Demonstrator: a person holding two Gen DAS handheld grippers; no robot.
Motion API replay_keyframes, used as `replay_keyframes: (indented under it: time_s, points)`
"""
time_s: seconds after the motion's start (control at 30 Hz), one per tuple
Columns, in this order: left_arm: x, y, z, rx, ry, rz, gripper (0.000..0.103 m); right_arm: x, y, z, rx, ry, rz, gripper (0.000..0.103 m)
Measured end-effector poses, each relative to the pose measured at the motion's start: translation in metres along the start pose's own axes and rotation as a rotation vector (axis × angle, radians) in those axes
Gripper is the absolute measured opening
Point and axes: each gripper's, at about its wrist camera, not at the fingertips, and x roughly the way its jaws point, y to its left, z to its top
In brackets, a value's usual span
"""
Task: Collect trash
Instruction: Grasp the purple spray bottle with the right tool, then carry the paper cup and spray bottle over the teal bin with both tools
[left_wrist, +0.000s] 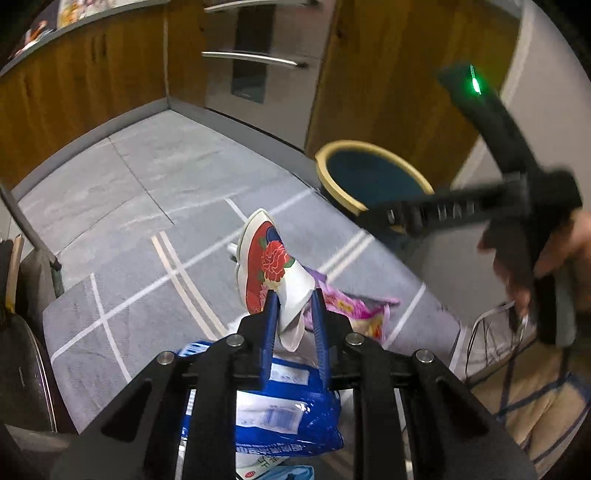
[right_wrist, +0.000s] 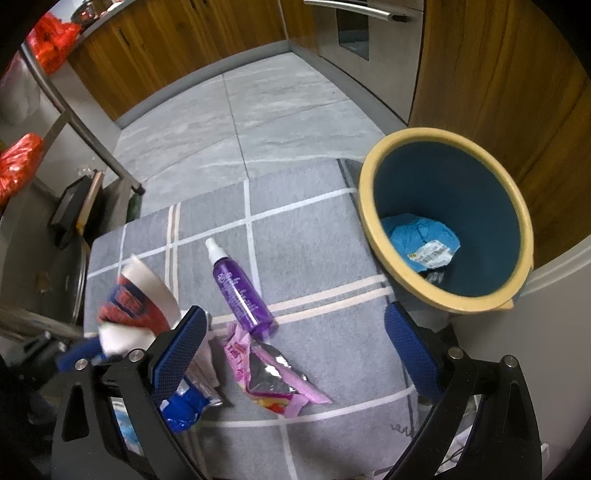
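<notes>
Gripping a crumpled paper cup w/ the left gripper (left_wrist: 293, 299), bin not yet reached.

Left jaws are clamped on the crushed white base of the red-flowered paper cup (left_wrist: 271, 266), held clear above the grey grid mat (left_wrist: 122, 236); the hold is only on a thin fold near the pad tips, so a swing could let it slip out or twist. Right gripper (right_wrist: 295, 339) hangs w/ jaws wide apart, nothing between them, over the pink wrapper (right_wrist: 273, 380) and purple spray bottle (right_wrist: 240, 291), just beside the bin. Yellow-rimmed blue bin (right_wrist: 447, 218) stands at the mat's right edge, against the wood cabinet; its mouth is open, w/ one blue crumpled bag at the bottom. Risks, as I judge: the cup clipping the right tool, which sits btwn it and the bin, or hitting the rim. Open room lies across the mat's middle; the blue packet (left_wrist: 280, 406) lies under the left tool.
</notes>
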Motion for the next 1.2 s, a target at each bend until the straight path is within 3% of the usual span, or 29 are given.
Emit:
replay_keyframes:
  time_s: [0.1,0.17,0.37,0.7,0.8,1.0,1.2]
  points:
    - [-0.006,0.015,0.009,-0.041,-0.028,0.01,0.018,0.009,0.01,0.002,-0.033,-0.004,0.023,0.089]
    - [-0.007,0.023,0.014,-0.059,-0.042,0.022,0.018,0.018,0.019,0.005,-0.076,0.004,0.02,0.069]
    - [-0.006,0.051,0.025,-0.125,-0.044,0.045,0.018,0.051,0.045,0.008,-0.177,0.056,0.06,0.054]
    - [0.001,0.057,0.028,-0.153,-0.031,0.0,0.018,0.117,0.076,-0.002,-0.296,0.158,0.001,0.05]
    - [0.003,0.06,0.027,-0.151,-0.021,0.007,0.018,0.131,0.077,-0.005,-0.308,0.175,-0.032,0.037]
    - [0.008,0.068,0.026,-0.183,-0.008,0.009,0.017,0.124,0.074,-0.001,-0.275,0.148,-0.036,0.034]
    - [0.01,0.067,0.025,-0.178,-0.003,0.013,0.017,0.091,0.063,0.0,-0.225,0.101,-0.03,0.034]
